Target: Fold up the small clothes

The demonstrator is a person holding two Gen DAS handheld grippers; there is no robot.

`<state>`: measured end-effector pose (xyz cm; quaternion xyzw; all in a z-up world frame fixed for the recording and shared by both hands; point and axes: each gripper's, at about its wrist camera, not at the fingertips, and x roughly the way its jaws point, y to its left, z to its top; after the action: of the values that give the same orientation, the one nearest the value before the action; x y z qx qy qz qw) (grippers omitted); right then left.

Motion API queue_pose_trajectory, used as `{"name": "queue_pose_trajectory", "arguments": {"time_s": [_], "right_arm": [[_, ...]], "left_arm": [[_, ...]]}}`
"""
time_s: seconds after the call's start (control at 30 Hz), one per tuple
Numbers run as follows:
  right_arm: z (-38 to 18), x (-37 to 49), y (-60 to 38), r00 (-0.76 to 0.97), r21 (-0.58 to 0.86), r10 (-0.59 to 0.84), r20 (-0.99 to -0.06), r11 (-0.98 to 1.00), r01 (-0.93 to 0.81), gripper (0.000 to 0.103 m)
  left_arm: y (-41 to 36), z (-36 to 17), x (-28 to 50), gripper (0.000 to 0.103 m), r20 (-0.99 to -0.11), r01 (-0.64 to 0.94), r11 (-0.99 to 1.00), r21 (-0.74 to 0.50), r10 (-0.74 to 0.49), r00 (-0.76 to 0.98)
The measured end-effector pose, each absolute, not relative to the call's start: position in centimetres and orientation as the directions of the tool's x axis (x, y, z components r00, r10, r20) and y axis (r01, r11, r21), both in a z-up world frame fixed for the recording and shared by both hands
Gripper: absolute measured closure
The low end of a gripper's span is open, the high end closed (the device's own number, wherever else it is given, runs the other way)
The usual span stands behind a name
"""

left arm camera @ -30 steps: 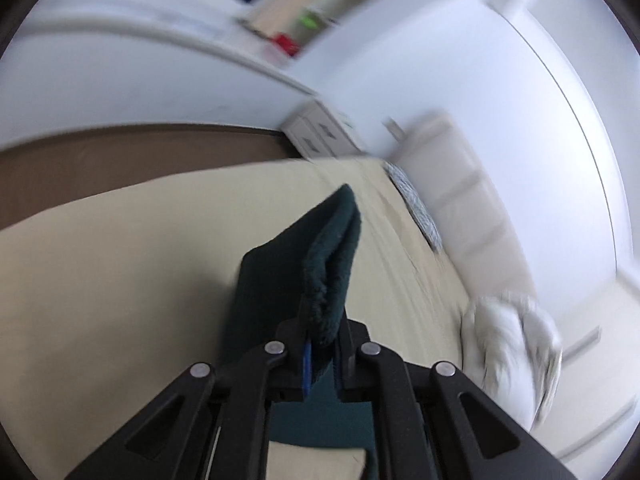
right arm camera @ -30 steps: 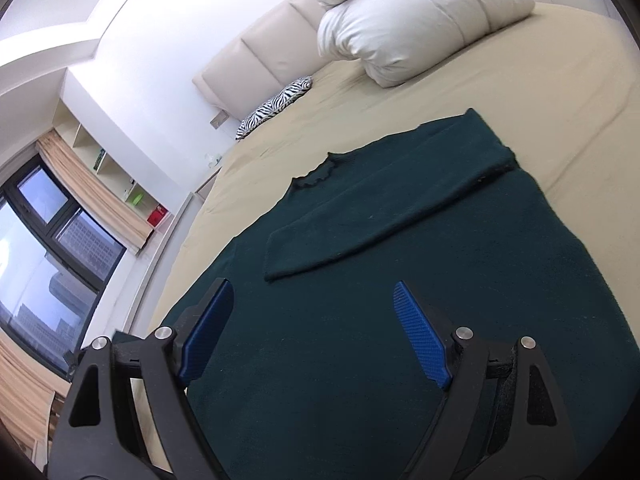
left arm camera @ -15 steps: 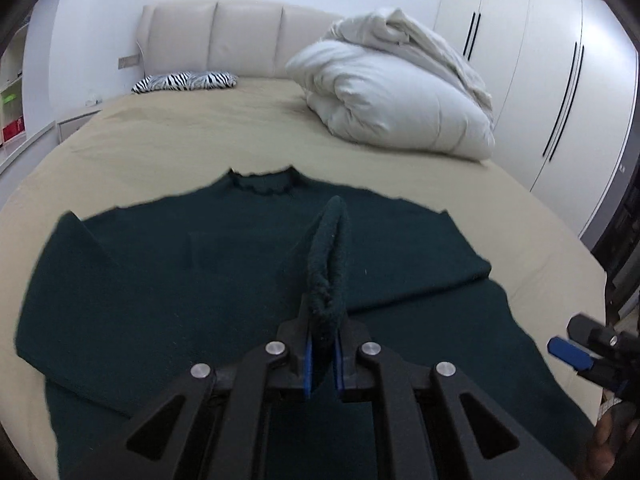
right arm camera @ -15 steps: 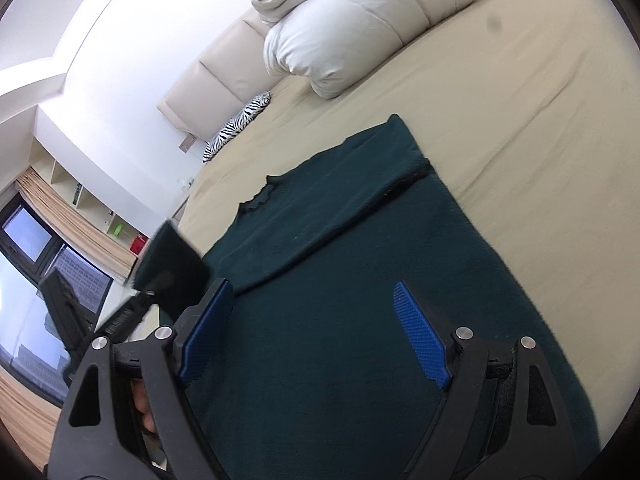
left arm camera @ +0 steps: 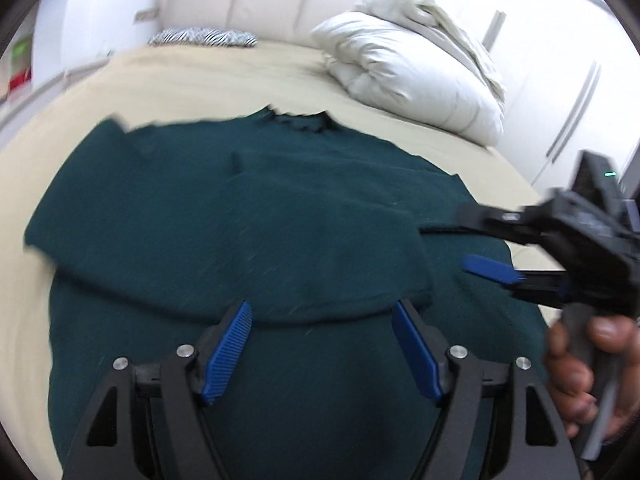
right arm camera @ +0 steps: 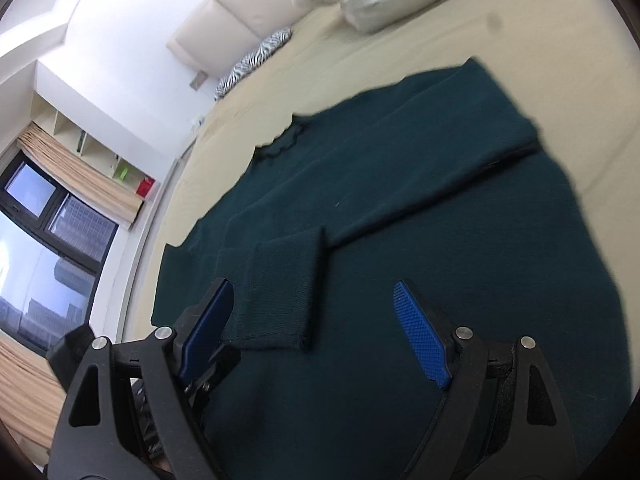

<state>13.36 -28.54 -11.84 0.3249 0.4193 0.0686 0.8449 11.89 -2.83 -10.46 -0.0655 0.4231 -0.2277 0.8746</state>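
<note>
- My left gripper (left arm camera: 322, 344) hovers low over the sweater, its blue-padded fingers spread wide and holding nothing.
- The dark green sweater (left arm camera: 240, 216) lies flat on the beige bed (left arm camera: 224, 76), neckline (left arm camera: 298, 120) pointing toward the headboard, both sleeves folded in across the chest.
- The left sleeve (right arm camera: 276, 292) lies across the body, its cuff end just ahead of my left fingers and overlapping the other folded sleeve.
- A white duvet (left arm camera: 412, 76) is bundled well beyond the sweater, and a zebra-print pillow (left arm camera: 204, 37) sits by the headboard.
- My right gripper (right arm camera: 316, 328) is also spread open and empty, poised above the sweater's lower half; my right hand (left arm camera: 584, 376) grips its handle.
- I judge the sleeve fold is done and the body fold comes next. To do it well, I would take the hem at both corners, lift evenly, and lay it toward the neckline without dragging the sleeves askew.
- No brand, label or readable writing shows; only a small green light on the right gripper's body.
</note>
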Motion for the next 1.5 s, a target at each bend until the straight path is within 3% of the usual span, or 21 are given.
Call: {"name": "queue_pose_trajectory", "arguments": {"time_s": [0.07,0.23,0.27,0.3,0.4,0.77,1.0,1.37,1.47,1.5], "right_arm": [[-12.8,14.7,-27.2,0.595,0.595,0.393,-0.701,0.782,0.185,0.033],[-14.1,17.4,-24.6,0.534,0.511,0.348,-0.770,0.838,0.191,0.046],[-14.1,17.7,-24.2,0.531,0.489,0.336,-0.778,0.854,0.177,0.053],[-14.1,18.1,-23.8,0.522,0.458,0.315,-0.793,0.873,0.170,0.069],[-13.6,18.4,-23.1,0.510,0.426,0.296,-0.807,0.891,0.156,0.096],[-2.8,19.0,-19.3,0.689,0.081,0.130,-0.713,0.991,-0.103,0.096],[-4.9,23.5,-25.1,0.676,0.158,0.135,-0.725,0.987,-0.028,0.096],[-12.4,25.1,-28.5,0.601,0.312,0.234,-0.764,0.950,0.027,0.093],[-13.2,25.2,-28.8,0.582,0.351,0.262,-0.770,0.935,0.043,0.092],[-13.3,25.1,-29.0,0.583,0.367,0.278,-0.763,0.929,0.038,0.092]], "left_arm": [[-0.8,-10.4,11.6,0.028,-0.698,0.313,0.883,-0.351,-0.469,0.541],[4.2,-9.7,11.5,0.028,-0.658,0.219,0.876,-0.430,-0.471,0.588],[5.5,-9.7,11.7,0.028,-0.653,0.188,0.871,-0.454,-0.469,0.594],[6.1,-9.7,11.8,0.028,-0.651,0.172,0.869,-0.463,-0.466,0.600],[8.1,-9.7,11.9,0.028,-0.642,0.128,0.869,-0.477,-0.444,0.625],[11.0,-9.2,12.6,0.028,-0.617,0.062,0.849,-0.525,-0.430,0.658],[12.6,-8.0,17.1,0.028,-0.641,0.014,0.891,-0.453,-0.336,0.690],[11.5,-10.0,28.5,0.028,-0.772,-0.054,0.957,-0.284,-0.195,0.604],[10.8,-10.5,29.7,0.031,-0.780,-0.032,0.962,-0.272,-0.201,0.593],[10.4,-10.6,30.0,0.045,-0.782,-0.019,0.965,-0.261,-0.200,0.590]]}}
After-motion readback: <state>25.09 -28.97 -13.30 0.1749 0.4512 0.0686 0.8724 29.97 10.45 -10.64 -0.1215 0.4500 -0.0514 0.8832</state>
